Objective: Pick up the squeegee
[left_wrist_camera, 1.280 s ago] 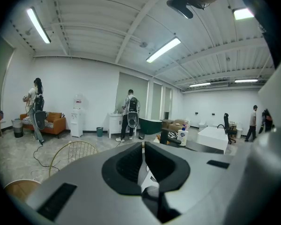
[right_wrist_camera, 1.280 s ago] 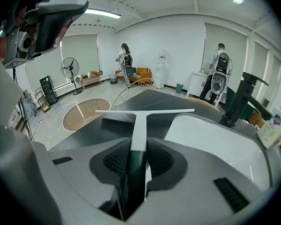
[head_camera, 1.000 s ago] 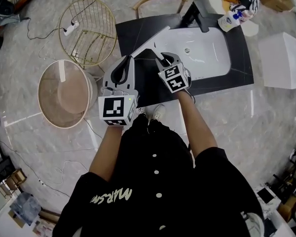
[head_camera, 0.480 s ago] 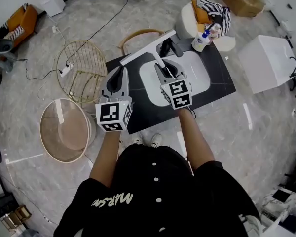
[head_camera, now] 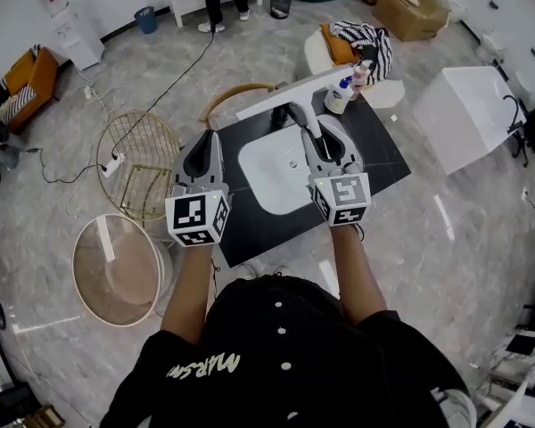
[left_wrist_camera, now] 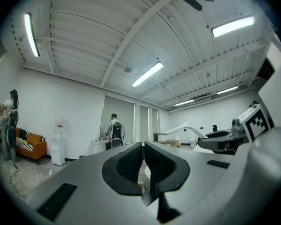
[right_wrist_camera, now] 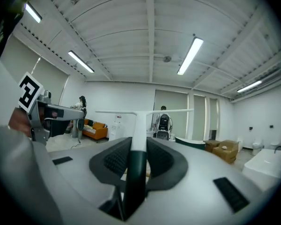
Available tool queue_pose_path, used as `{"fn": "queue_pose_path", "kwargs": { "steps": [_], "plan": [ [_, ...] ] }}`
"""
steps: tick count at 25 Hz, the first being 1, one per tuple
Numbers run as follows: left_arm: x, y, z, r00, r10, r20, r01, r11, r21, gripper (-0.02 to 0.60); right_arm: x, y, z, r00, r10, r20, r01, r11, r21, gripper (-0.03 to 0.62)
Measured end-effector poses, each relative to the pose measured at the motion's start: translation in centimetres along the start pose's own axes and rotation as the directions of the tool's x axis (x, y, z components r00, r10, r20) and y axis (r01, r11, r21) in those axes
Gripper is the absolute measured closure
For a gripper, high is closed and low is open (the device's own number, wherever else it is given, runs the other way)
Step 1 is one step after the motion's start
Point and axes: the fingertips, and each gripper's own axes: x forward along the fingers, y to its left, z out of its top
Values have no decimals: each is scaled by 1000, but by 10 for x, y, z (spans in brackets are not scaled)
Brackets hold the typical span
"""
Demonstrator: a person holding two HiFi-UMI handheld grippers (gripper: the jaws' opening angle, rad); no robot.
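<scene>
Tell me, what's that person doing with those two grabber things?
A person holds a gripper in each hand over a black counter with a white sink. The right gripper is shut on the handle of the squeegee and holds it in the air above the sink. The left gripper is shut with nothing in it.

Staged lab hall: strip lights (left_wrist_camera: 147, 74) high above jaws, freestanding sink (head_camera: 267, 181) under them, cardboard boxes (head_camera: 410, 9), orange sofa (left_wrist_camera: 30, 141) far beyond.

Marble floor (head_camera: 446, 239) bears a black counter (head_camera: 383, 154) with white basin (head_camera: 276, 172); wire basket (head_camera: 138, 163) stands beside.
</scene>
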Motion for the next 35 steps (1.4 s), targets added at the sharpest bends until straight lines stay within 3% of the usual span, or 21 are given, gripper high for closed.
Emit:
{"fn": "queue_pose_path", "kwargs": {
  "steps": [5, 12, 35],
  "plan": [
    [6, -1, 1, 1000, -4, 5, 4, 1000, 3, 557, -25, -23, 12, 995, -73, 66, 71, 997, 26, 511],
    [8, 3, 4, 1000, 2, 13, -2, 1000, 7, 557, -44, -39, 25, 987, -113, 112, 106, 992, 67, 511],
    [-5, 6, 9, 1000, 15, 23, -16, 1000, 23, 557, -36, -14, 34, 978, -82, 193, 67, 994, 82, 511]
  ]
}}
